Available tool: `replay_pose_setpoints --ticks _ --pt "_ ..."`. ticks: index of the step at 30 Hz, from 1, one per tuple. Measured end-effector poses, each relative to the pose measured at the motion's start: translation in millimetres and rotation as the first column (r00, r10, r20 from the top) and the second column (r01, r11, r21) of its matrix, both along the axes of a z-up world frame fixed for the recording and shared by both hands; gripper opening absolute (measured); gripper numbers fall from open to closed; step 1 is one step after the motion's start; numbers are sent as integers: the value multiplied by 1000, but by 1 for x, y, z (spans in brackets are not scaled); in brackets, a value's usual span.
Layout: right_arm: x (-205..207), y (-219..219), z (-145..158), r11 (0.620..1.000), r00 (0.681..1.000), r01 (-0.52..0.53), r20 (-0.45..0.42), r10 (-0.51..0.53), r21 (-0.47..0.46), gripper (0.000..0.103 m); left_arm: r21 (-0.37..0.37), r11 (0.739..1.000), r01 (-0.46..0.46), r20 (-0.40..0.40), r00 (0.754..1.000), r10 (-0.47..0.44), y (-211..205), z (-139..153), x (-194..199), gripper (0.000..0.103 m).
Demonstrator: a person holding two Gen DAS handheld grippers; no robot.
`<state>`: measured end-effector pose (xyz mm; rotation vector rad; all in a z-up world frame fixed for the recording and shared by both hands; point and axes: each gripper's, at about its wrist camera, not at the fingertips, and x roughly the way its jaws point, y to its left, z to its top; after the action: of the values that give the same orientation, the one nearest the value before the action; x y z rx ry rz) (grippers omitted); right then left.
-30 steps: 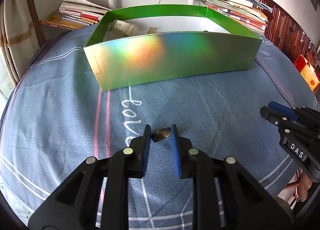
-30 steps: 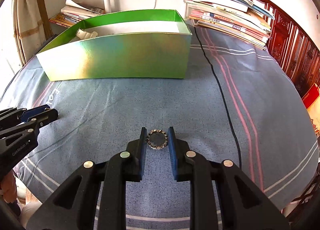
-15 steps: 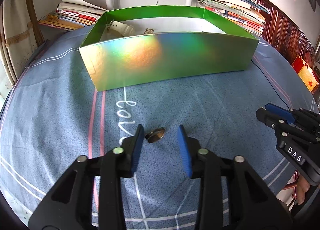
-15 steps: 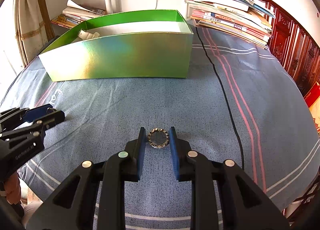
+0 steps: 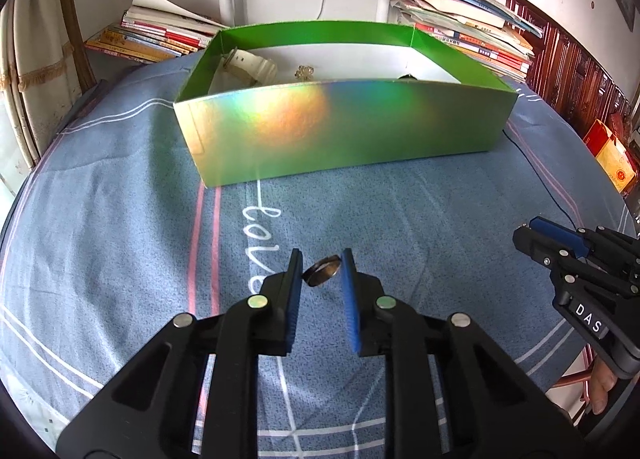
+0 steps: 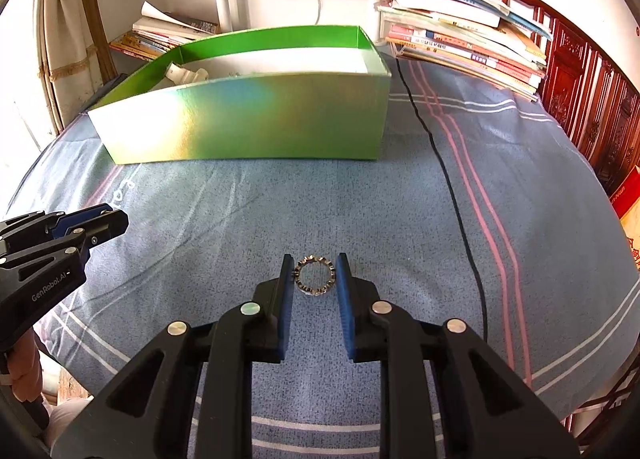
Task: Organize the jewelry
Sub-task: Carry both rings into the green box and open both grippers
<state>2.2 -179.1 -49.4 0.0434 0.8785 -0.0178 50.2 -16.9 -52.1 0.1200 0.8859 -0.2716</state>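
A blue cloth (image 5: 120, 219) with pink and white stripes covers the table, and stacks of books (image 6: 460, 39) lie along its far edge by the wall. Toward the back of the cloth stands a long open green box (image 5: 340, 131) whose near wall shines with rainbow reflections; inside it, at the left end, lies a cream-coloured piece (image 5: 250, 65), with a small gold ornament (image 5: 304, 72) just beside it. A thin black cable (image 6: 448, 187) runs over the cloth past the right end of the box. In front of the box, near the table's front edge, both tools point downward side by side. The left tool (image 5: 322, 273) has just been closing its jaws, and its blue pads now press on a plain dark band ring (image 5: 322, 270), held tilted between them just above the cloth. The right tool (image 6: 315, 274) stands at a similar narrow opening, clamped on a silver ring with a notched, crown-like edge (image 6: 315, 275), seen face-on between the two pads. Part of a hand (image 5: 600, 387) shows under the right tool's grip.
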Motion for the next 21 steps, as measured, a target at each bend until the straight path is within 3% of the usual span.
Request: replay_pose_setpoints --ticks 14,18,21 --pt "5 3 -6 1000 1000 7 -25 -7 1 21 14 1000 -14 12 1000 14 1 2 -1 20" --pt "13 1 24 1000 999 -4 43 4 6 21 7 1000 -10 39 999 10 2 14 1 20" --pt "33 2 64 999 989 -39 142 36 17 21 -23 1000 7 102 995 -4 3 48 12 20"
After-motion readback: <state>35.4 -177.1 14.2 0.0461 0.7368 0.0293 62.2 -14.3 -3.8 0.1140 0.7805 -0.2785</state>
